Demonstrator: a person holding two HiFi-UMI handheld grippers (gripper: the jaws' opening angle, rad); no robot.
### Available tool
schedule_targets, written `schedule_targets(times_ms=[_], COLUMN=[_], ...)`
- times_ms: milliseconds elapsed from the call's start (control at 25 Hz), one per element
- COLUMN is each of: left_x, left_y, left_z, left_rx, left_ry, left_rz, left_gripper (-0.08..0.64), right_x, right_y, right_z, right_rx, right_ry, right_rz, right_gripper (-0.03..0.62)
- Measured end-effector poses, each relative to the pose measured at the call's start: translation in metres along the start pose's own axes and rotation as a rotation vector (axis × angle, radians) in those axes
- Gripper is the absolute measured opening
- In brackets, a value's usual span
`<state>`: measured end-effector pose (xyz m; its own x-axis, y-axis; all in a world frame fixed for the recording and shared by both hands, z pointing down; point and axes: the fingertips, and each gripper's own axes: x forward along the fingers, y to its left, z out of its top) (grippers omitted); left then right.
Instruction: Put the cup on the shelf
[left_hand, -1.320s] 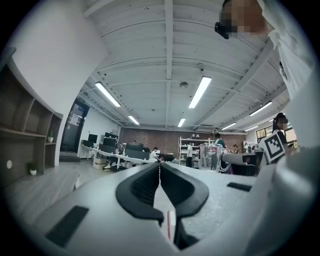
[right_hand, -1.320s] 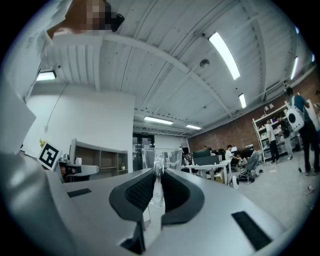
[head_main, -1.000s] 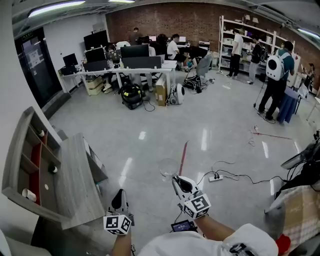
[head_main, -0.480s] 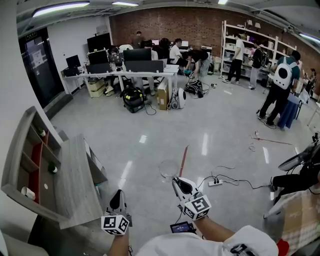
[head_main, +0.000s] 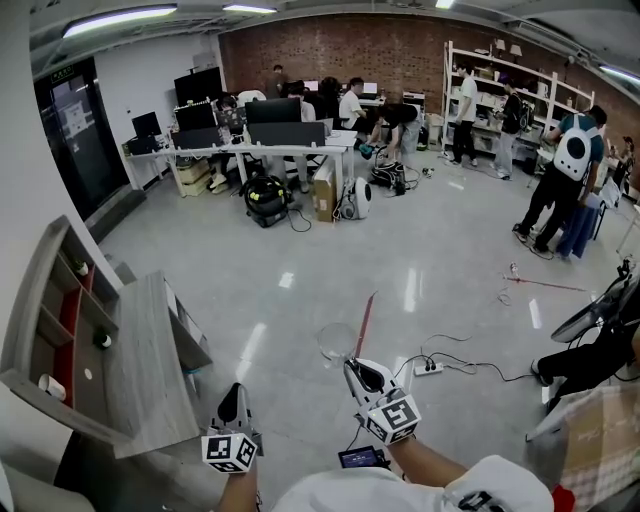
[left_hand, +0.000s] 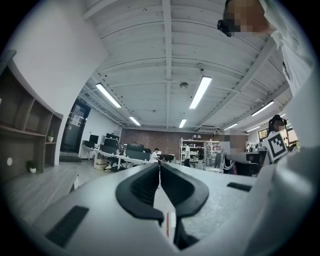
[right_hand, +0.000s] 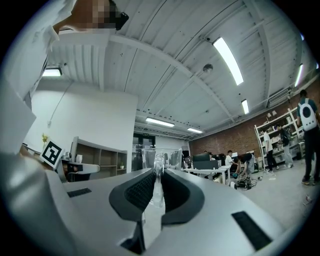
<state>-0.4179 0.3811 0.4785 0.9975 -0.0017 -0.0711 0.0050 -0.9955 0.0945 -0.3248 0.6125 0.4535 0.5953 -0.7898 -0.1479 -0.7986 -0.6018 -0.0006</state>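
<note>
Shelf (head_main: 35, 300): far left of the scene, against the white wall, with its open compartments facing the person; a small plant (head_main: 103, 340) and a white cup (head_main: 57, 388) sit inside
Counter (head_main: 145, 365): grey wooden top just right of the shelf, between it and the person
Left gripper (head_main: 236, 394): held low near the body, jaws closed on each other with nothing between them; it is the nearer of the two to the shelf
Clear cup (head_main: 337, 339): carried in the air over the floor, just ahead of the right gripper, well apart from the shelf and to its right
Right gripper (head_main: 358, 365): jaws pinch the clear cup's near wall, and it seems to stand upright beyond the tips
Bearing: the shelf lies left of the clear cup, past the left gripper and the counter, so the carrying hand is the farther one; the move likely calls for a turn or swing leftward with the mouth kept up
Progress: clear cup in hand, not yet on the shelf
</note>
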Motion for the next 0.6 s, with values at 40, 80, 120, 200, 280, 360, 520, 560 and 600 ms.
schedule_targets(times_ms=[40,80,120,200,280,360,520,560,600], left_x=[0.001,0.002,0.003,0.005,0.005,0.004,0.005,0.006,0.007], left_y=[-0.002,-0.004,-0.007,-0.015,-0.022,-0.025,-0.026,-0.027,-0.028], left_z=[-0.002,-0.003,-0.005,-0.007,-0.008,-0.010,-0.013,-0.014,-0.015], left_rx=[0.001,0.003,0.005,0.010,0.013,0.015,0.014,0.012,0.011], left_ry=[-0.002,-0.004,-0.006,-0.010,-0.012,-0.012,-0.005,-0.005,-0.005], left_rz=[0.003,0.006,0.007,0.011,0.017,0.025,0.029,0.029,0.029], left_gripper=[0.015,0.015,0.015,0.015,0.015,0.015,0.015,0.015,0.015], right_x=[-0.001,-0.003,-0.005,-0.011,-0.015,-0.019,-0.021,-0.022,-0.022], right_y=[-0.002,-0.004,-0.006,-0.014,-0.021,-0.026,-0.032,-0.034,-0.035], right_z=[-0.001,-0.002,-0.003,-0.004,-0.004,-0.003,-0.003,-0.003,-0.004], right_rx=[-0.004,-0.006,-0.007,-0.007,-0.005,-0.001,0.009,0.011,0.012], right_ry=[-0.001,-0.001,-0.003,-0.006,-0.010,-0.016,-0.024,-0.023,-0.022], right_rz=[0.002,0.004,0.005,0.002,-0.002,-0.007,-0.018,-0.019,-0.019], right_gripper=[0.046,0.046,0.046,0.046,0.046,0.046,0.046,0.046,0.046])
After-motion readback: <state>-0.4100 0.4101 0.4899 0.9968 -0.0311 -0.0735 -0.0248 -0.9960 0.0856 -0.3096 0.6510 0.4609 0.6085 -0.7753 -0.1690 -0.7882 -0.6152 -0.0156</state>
